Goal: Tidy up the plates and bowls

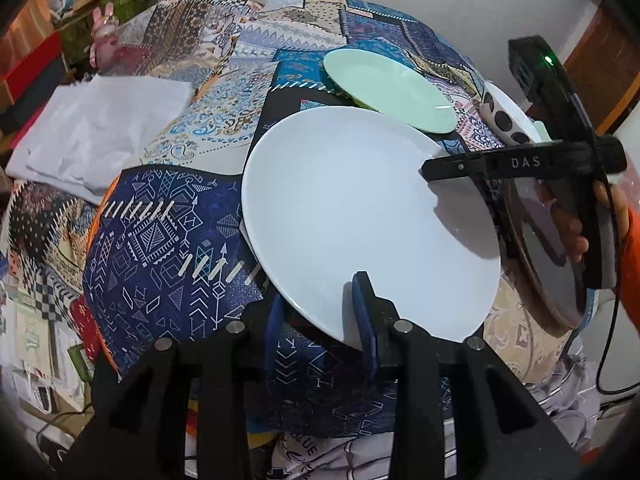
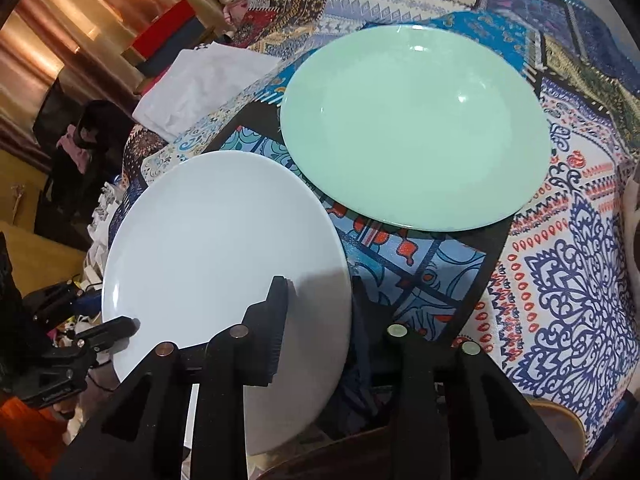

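Note:
A white plate [image 1: 360, 216] is held over the patterned tablecloth, gripped at two edges. My left gripper [image 1: 320, 308] is shut on its near rim, one finger above and one below. My right gripper [image 2: 316, 300] is shut on the plate's [image 2: 216, 240] other rim; it also shows in the left wrist view [image 1: 444, 170] at the plate's right edge. A mint green plate [image 1: 388, 88] lies flat on the cloth just beyond the white one, and it fills the upper middle of the right wrist view [image 2: 416, 128].
A white folded cloth [image 1: 96, 132] lies on the table's left part. A white dish with black dots [image 1: 504, 116] sits at the right behind the right gripper. A dark round board [image 1: 552, 248] hangs at the table's right edge. Clutter and boxes [image 1: 60, 20] stand beyond the far left.

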{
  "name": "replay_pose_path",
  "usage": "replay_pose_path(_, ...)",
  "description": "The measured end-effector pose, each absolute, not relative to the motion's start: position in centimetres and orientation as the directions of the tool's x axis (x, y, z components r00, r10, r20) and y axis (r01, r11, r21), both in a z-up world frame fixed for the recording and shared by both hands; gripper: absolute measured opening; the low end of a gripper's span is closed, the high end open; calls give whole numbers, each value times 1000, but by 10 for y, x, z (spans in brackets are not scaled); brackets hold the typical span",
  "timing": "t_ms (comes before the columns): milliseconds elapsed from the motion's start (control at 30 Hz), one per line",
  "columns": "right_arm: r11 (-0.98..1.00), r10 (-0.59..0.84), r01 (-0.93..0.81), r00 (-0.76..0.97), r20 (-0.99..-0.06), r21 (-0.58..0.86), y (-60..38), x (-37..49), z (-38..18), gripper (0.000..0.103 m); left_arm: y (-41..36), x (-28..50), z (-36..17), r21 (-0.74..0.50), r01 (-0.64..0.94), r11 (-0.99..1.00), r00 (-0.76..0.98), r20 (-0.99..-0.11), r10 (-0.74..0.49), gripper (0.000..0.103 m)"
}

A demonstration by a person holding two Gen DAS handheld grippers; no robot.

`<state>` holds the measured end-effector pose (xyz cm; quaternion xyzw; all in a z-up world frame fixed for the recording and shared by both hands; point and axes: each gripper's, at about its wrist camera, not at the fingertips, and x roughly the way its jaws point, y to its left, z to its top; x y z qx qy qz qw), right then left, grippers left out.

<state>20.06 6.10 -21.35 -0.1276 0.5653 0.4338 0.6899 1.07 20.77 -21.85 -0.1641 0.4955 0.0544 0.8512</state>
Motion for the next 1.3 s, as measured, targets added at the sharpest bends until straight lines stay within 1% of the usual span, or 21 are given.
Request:
replay_pose_path(100, 598, 467, -729, -21, -884, 333, 56, 199, -210, 23, 211, 10, -218, -222, -279, 934, 499, -865, -57, 33)
replay_pose_path(233, 594, 478, -735, -3, -878, 326, 54, 190, -205, 22, 214, 5, -214, -217, -293, 931, 503, -863, -44, 33)
replay_pose_path(367, 592, 517, -725, 5, -856, 353, 50, 186, -197, 22, 221, 0, -212, -240, -316, 918, 505, -862, -52, 33)
replay_pose_path(500, 582, 544, -731, 25, -839, 355, 48, 181, -186, 22, 224, -2, -201, -231, -326, 917, 527, -849, -26, 33)
replay_pose_path(833, 607, 588, -706, 92, -803, 363, 24, 179, -159, 21, 208, 1, -168, -220, -275, 936, 584, -812, -19, 33)
replay_pose_path(1300, 676, 602, -652, 218, -768, 345, -40, 170, -126, 22, 162, 17, -141, -231, -163, 959, 618, -782, -83, 33)
